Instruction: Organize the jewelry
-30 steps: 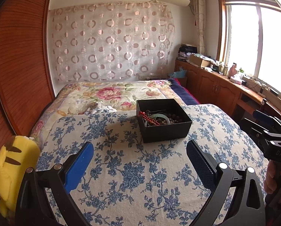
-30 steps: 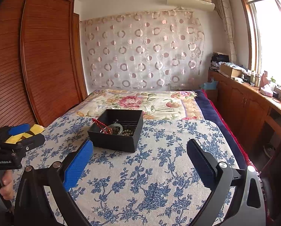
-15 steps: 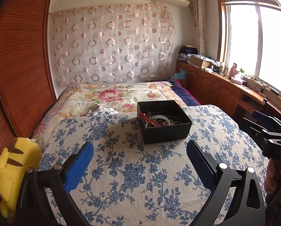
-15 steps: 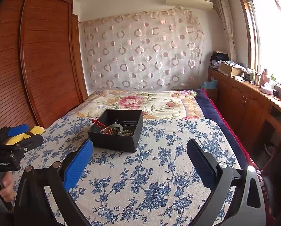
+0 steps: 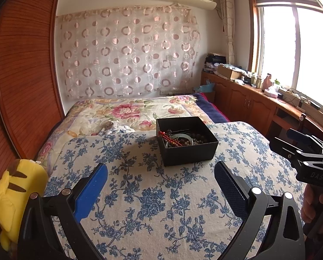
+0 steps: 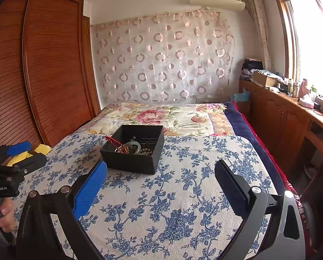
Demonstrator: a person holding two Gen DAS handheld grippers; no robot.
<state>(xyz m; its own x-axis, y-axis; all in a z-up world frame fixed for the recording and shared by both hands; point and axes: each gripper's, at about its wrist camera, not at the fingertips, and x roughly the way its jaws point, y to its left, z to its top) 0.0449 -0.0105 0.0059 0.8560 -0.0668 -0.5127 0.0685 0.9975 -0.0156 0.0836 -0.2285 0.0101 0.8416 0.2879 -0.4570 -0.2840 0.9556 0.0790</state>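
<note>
1. Holding both tools above the blue-and-white floral bedspread [image 5: 152, 205], I have my left gripper [image 5: 160, 186] spread wide with nothing between its blue pads, and my right gripper [image 6: 160, 186] equally wide and empty.
2. Ahead of both tools sits the open black square cardboard box [image 5: 189, 155], resting on the cloth; from my left tool it lies slightly right of centre, from my right tool it lies ahead and to the left [image 6: 131, 162].
3. Inside it the jewelry is heaped together: a red beaded strand [image 6: 116, 143] draped over the box's left rim, a pale green bangle [image 6: 134, 146], and dark round bead strings [image 5: 197, 138] tangled beside it.
4. I judge the strands light and limp; they would sag and snag on each other, so a pinch on the red loop where it rises over the rim looks the cleanest hold.
5. The bangle seems stiff, smooth and likely brittle, so I would close across its band gently, not its slippery edge.
6. The box itself looks light enough to slide on soft bedding, so my other tool may need to steady a wall.
</note>
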